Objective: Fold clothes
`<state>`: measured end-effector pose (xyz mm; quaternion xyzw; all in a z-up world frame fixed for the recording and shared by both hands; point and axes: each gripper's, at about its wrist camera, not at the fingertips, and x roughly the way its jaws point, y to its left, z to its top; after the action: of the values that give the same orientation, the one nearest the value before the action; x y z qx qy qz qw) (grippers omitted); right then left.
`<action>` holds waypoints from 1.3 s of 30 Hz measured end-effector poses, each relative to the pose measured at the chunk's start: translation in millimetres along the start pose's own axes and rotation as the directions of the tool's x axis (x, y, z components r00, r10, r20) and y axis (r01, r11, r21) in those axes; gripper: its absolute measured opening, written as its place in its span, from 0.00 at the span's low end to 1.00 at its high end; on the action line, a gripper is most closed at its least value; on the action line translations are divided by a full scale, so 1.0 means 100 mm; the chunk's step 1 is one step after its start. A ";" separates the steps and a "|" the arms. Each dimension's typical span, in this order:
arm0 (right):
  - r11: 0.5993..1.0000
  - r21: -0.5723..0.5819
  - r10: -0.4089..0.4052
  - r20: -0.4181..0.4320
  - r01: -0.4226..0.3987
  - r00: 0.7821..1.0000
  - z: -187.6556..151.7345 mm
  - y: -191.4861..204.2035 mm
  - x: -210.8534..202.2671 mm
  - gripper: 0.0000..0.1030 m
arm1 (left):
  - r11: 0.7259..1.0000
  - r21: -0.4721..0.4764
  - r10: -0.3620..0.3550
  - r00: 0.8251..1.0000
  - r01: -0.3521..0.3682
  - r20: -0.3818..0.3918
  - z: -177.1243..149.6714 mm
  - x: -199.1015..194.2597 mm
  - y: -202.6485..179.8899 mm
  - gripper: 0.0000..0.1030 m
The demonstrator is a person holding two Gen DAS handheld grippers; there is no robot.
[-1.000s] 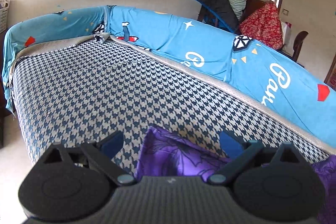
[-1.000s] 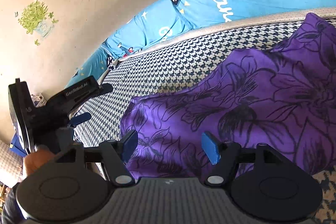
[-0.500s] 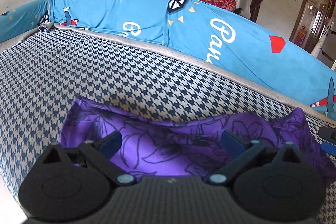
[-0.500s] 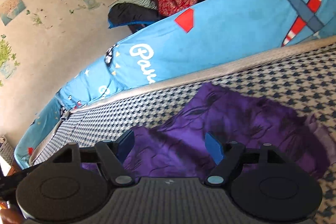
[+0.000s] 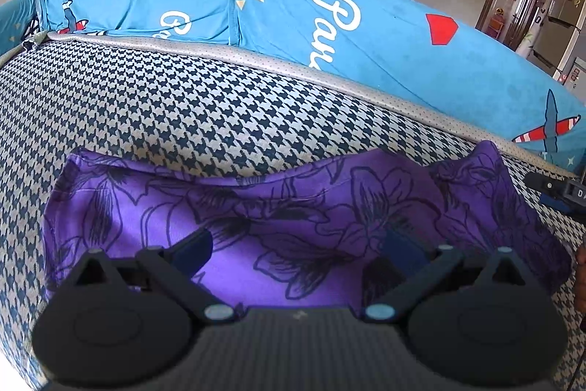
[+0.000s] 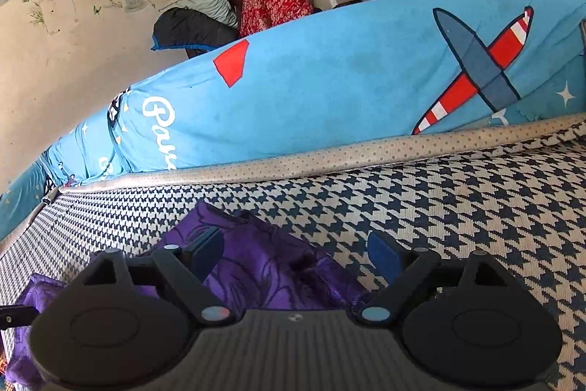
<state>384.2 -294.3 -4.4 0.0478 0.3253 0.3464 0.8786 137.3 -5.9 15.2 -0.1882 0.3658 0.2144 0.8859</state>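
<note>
Compared with half a second earlier, the left wrist view sits lower and closer over the purple floral garment (image 5: 293, 207), which now fills more of the lower frame, and the right wrist view has swung toward the garment's right end, so far less purple cloth shows there and more bare houndstooth.

One garment is in view: thin, smooth purple fabric printed with dark outlined flowers. It lies spread on the sofa seat (image 5: 183, 105) near the front edge, its far hem sagging in a shallow curve and its right end bunched into soft ridges.

Two grippers appear, each with two blue-tipped black fingers. The left gripper (image 5: 296, 248) has its fingers spread wide apart over the middle of the garment, holding nothing. The right gripper (image 6: 295, 253) is likewise spread wide, its left finger over the crumpled right end of the garment (image 6: 263, 262) and its right finger over bare seat.

The seat is coarse woven cloth in a navy and cream houndstooth check, edged at the back by one dotted beige band (image 6: 366, 149). Behind it rises one backrest cover (image 5: 384, 35), bright blue and smooth, printed with white script, red shapes and a striped aeroplane.
</note>
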 end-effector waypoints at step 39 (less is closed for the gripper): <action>0.979 -0.039 -0.196 0.049 0.198 0.979 -0.21 0.28 -0.12 0.12 | 1.000 0.023 0.014 0.996 -0.012 -0.087 -0.05 0.27 -0.24 0.98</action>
<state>348.7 -284.4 -5.9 0.0039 0.3008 0.2634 0.9166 164.4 -21.8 -3.8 -0.1850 0.4078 0.2074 0.8697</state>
